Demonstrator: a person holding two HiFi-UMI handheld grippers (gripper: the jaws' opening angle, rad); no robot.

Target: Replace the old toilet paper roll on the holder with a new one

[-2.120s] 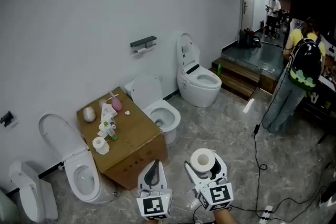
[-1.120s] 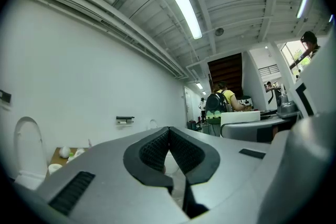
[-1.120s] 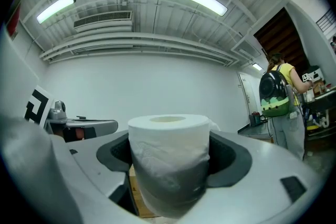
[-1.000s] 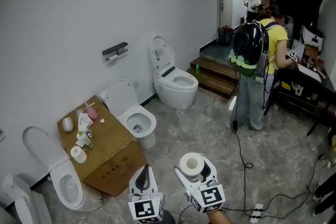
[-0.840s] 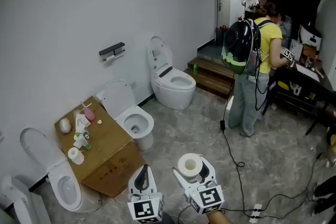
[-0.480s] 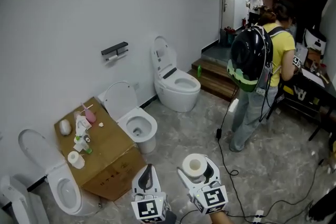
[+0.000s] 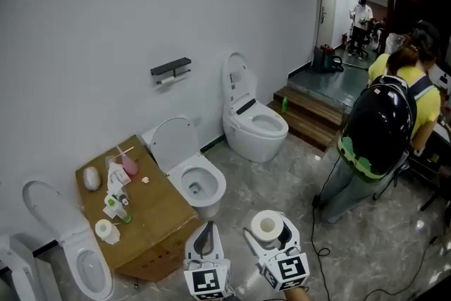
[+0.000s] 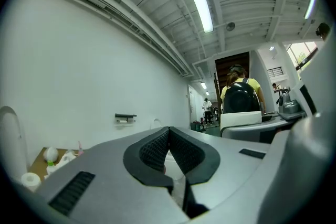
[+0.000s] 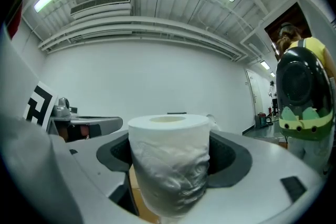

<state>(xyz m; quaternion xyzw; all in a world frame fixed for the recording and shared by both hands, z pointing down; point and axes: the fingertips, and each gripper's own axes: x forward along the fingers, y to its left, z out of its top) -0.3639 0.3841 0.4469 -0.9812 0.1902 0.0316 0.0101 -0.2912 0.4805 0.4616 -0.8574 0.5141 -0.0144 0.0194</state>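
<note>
My right gripper [image 7: 270,230] is shut on a new white toilet paper roll [image 7: 267,225], held upright with its core hole facing up; the same roll [image 9: 169,161] fills the right gripper view between the dark pads. My left gripper [image 7: 204,238] is shut with nothing in it, its pads meeting [image 8: 169,148]. The dark wall holder [image 7: 171,70] with the old roll under it hangs on the white wall, far ahead of both grippers, above the two middle toilets; the holder [image 8: 125,117] shows small in the left gripper view.
A cardboard box [image 7: 158,213] at lower left carries a loose toilet roll [image 7: 105,228], bottles and small items. Toilets [image 7: 197,176] [image 7: 254,125] stand along the wall. A person with a black backpack [image 7: 379,134] stands at right, near wooden steps [image 7: 310,116]; a cable lies on the floor.
The view has shifted toward the wall; box and toilets sit closer. The person with the backpack has moved to the right and nearer. Both grippers keep their grip state.
</note>
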